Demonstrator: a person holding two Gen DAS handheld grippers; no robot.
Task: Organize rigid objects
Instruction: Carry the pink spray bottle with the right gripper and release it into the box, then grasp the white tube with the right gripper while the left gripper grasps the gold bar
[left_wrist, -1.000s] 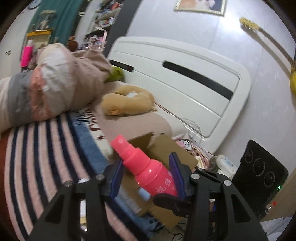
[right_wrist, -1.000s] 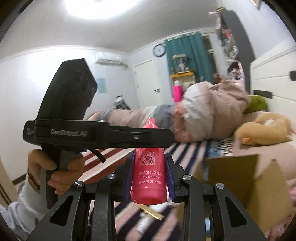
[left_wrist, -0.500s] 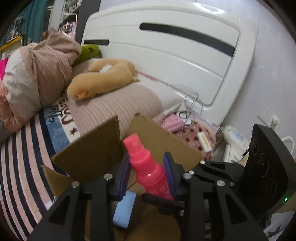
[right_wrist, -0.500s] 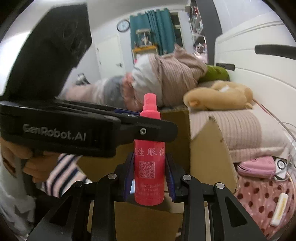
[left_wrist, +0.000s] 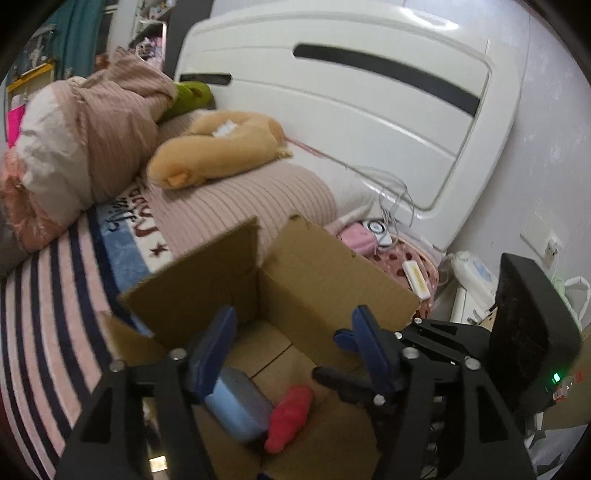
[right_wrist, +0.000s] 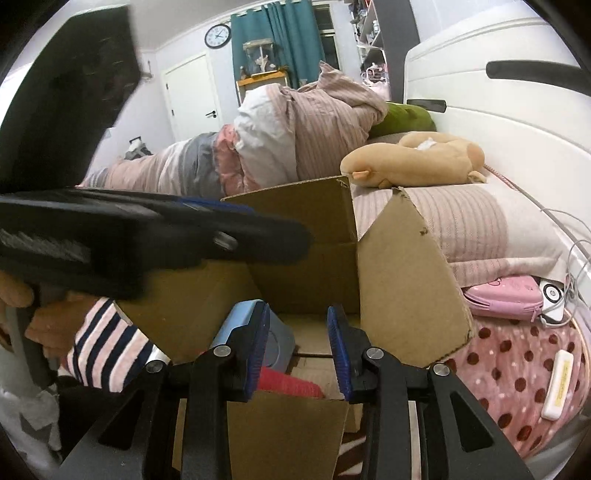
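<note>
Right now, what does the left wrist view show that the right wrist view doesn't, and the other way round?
Left wrist only: a wall socket and a green indicator light at the right edge.
Right wrist only: a wall clock, a teal curtain, a white door, and a hand in a striped sleeve.
Both: the cardboard box with a blue case and a red bottle lying inside, the tan plush and the pink pouch.

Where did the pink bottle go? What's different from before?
The pink bottle left both grippers and now lies in the cardboard box beside a blue case. The left gripper is opening, fingers empty; the right gripper is empty too. Both moved over the box. Bed and plush unchanged.
</note>
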